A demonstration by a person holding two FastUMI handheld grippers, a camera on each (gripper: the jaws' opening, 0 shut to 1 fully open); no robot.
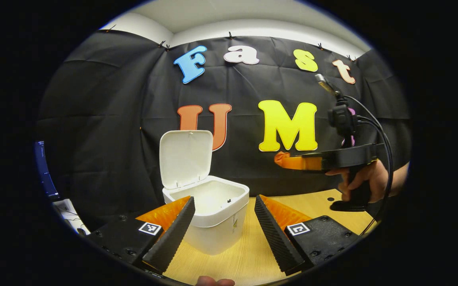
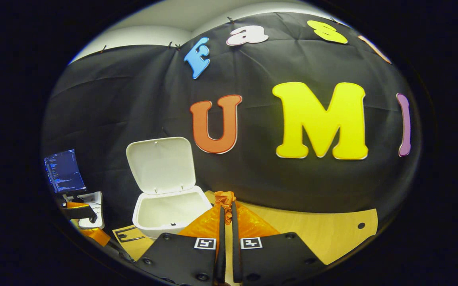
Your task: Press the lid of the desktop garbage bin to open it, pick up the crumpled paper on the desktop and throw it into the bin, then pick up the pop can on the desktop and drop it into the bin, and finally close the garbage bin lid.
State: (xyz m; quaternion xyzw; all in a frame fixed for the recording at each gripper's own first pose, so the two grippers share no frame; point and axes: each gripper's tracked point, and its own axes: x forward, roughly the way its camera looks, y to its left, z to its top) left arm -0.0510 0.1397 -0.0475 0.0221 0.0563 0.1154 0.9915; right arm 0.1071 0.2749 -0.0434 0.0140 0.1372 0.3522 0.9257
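Black cloth wall at the back, pale wooden tabletop [image 1: 249, 254] up front, and right in the middle of it all, the white garbage bin [image 1: 217, 226]. Its lid [image 1: 185, 157] stands straight up, hinged at the rear, so the mouth faces up and is free for drops. Inside, what can be seen is white wall and a small dark speck at the rim; whether paper or can lies at the bottom, I can't tell from here.

Out from the bin now: the left gripper [image 1: 224, 228] sits low just in front of it, fingers spread wide apart with nothing between them, the bin's front corner framed in the gap. It looks parked facing the bin, my guess being to reach the lid.

Over to the side, the right gripper [image 1: 282, 159] is held high by a hand [image 1: 362, 178], well above the tabletop and off to the bin's side. In the right gripper view its fingers [image 2: 217, 234] are drawn together, just a thin slit between them, gripping nothing. Off the tabletop's left edge, a monitor [image 2: 64, 171] glows.

With the lid up, closing it looks like the step left.
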